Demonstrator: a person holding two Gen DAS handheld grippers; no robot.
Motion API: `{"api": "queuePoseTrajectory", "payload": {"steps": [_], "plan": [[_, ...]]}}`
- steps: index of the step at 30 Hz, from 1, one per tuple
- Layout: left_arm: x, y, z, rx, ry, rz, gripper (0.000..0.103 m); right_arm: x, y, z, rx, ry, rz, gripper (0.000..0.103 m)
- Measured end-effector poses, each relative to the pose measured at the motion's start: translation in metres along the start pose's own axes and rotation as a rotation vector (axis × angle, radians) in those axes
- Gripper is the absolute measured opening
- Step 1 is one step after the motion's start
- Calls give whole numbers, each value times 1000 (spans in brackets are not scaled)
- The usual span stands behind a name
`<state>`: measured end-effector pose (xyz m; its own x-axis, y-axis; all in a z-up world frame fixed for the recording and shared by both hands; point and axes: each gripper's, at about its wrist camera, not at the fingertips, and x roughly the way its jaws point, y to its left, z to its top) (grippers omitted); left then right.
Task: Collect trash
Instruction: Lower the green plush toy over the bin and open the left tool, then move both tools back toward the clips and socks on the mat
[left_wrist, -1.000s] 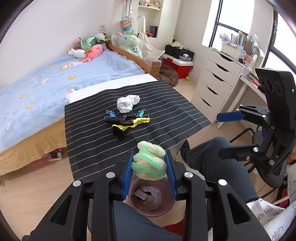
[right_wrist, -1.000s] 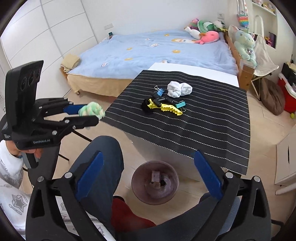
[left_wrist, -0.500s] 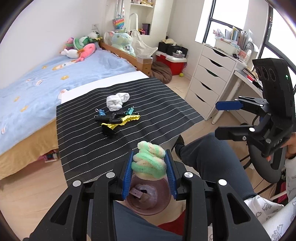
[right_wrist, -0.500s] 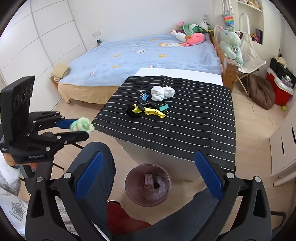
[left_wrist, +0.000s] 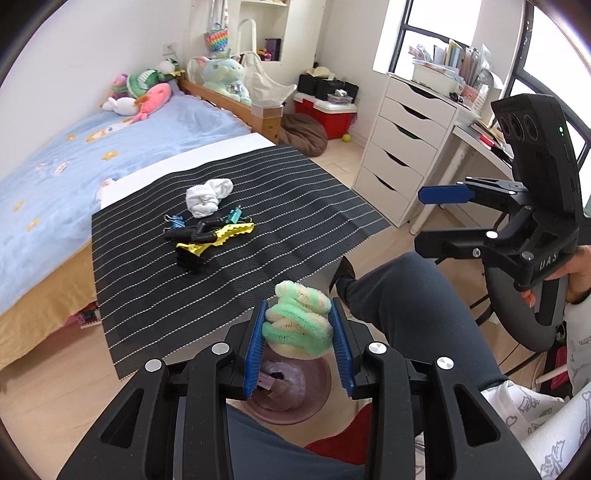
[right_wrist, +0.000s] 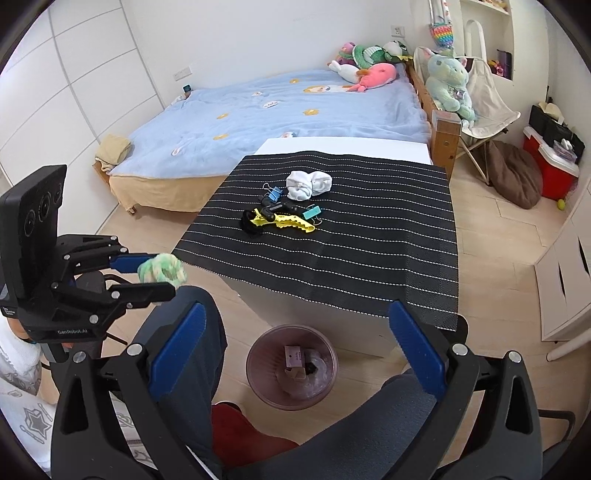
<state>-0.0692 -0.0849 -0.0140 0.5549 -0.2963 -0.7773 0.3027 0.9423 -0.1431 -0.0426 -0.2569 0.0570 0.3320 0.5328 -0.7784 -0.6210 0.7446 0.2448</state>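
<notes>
My left gripper (left_wrist: 298, 328) is shut on a fuzzy green and cream scrunchie (left_wrist: 298, 322), held in the air above a round purple trash bin (left_wrist: 314, 400) on the floor. The right wrist view shows the left gripper (right_wrist: 162, 275), the scrunchie (right_wrist: 161, 268) and the bin (right_wrist: 258, 354) with scraps inside. My right gripper (right_wrist: 295, 343) is open and empty, over the bin; it also shows in the left wrist view (left_wrist: 432, 218). On the striped mat (left_wrist: 288, 206) lie a white sock (left_wrist: 207, 197), binder clips (left_wrist: 176, 222) and a yellow and black tool (left_wrist: 210, 240).
The table stands beside a blue bed (right_wrist: 280, 110) with plush toys. A white drawer unit (left_wrist: 402, 147) and desk are to the right. The person's legs (left_wrist: 413, 306) flank the bin. A red cooler (right_wrist: 550, 170) stands at the back.
Both grippers have shifted slightly, so the table and bin slid in view. The left gripper still holds the scrunchie above the bin; the right stays open.
</notes>
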Motion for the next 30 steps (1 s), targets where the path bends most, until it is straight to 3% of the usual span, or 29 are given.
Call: {"api": "queuePoseTrajectory", "payload": {"steps": [2,4,7,12,30], "plan": [[2,-1,-1,3,7,-5,46,0,-1,0,3,-1,2,98],[3,-1,-1,-1,7,-9,66,0,-1,0,6,-2,3,98],[3,2,-2,-17,-1,-4,86,1,-1,0,6,1,5,98],[3,8,-4,-41,-16,40,95,4,0,-1,3,6,5,99],[2,33,-2,-97,-59,86,95,8,6,4,-14,7,1,100]]}}
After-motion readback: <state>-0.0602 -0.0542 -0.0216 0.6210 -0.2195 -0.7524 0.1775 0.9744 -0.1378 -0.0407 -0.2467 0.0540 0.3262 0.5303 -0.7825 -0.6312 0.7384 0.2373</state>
